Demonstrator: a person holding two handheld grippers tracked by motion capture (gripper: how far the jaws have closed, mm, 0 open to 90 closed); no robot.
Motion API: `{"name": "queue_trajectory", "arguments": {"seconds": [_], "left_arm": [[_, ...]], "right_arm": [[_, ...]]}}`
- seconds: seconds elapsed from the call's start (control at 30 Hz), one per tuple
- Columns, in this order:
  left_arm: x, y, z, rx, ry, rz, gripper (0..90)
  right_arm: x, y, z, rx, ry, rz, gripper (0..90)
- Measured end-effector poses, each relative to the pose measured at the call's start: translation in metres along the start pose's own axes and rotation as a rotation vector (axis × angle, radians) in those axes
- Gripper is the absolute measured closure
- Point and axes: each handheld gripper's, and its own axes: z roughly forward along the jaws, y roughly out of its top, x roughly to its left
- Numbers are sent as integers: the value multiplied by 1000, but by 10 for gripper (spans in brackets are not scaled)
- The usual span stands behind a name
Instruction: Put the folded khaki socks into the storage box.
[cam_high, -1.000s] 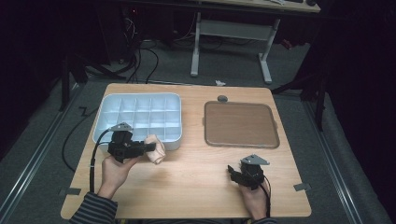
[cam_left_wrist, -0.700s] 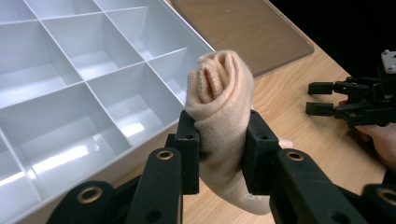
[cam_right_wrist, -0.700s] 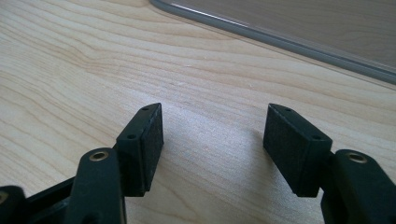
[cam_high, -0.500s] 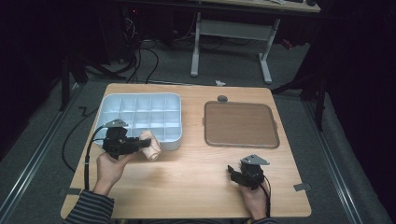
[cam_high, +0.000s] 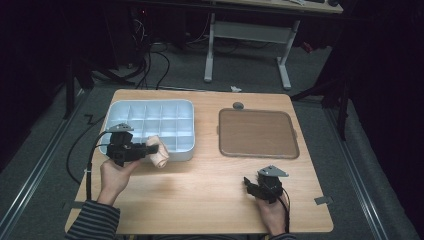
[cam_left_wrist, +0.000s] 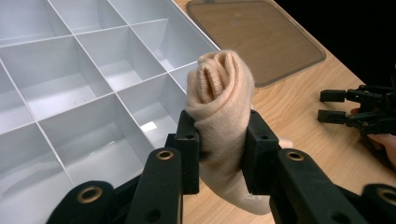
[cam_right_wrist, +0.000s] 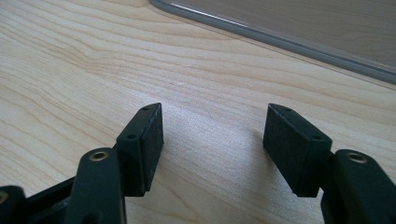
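Pinching the rolled sock (cam_left_wrist: 223, 107) mid-length keeps it bundled as the left tongs (cam_left_wrist: 219, 154) carry it toward the tray (cam_high: 150, 116) at 12 o'clock; right tongs (cam_right_wrist: 215, 149) rest spread on the bench (cam_high: 200, 190).

From my seat I see the pale grey plastic divided organiser tray (cam_high: 150, 120) on the wooden table (cam_high: 200, 200) at left, the flat brown square lid (cam_high: 257, 133) to its right, and the rolled beige knitted sock (cam_high: 159, 151) at the tray's near edge.
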Motion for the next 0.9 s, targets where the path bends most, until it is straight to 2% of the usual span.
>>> {"name": "queue_trajectory", "arguments": {"seconds": [0.1,0.17,0.4,0.47,0.67,0.73,0.9], "left_arm": [[2,2,0,-5,-9,-15,718],[3,3,0,8,7,-7,718],[4,10,-1,20,21,4,718],[5,12,-1,17,13,-2,718],[9,22,-3,19,39,5,718],[11,23,-4,11,33,-2,718],[14,29,-2,27,57,10,718]], "right_arm": [[0,0,0,0,0,1,380],[0,0,0,0,1,2,380],[0,0,0,0,2,3,380],[0,0,0,0,2,4,380],[0,0,0,-1,2,2,380],[0,0,0,-1,2,1,380],[0,0,0,-1,1,1,380]]}}
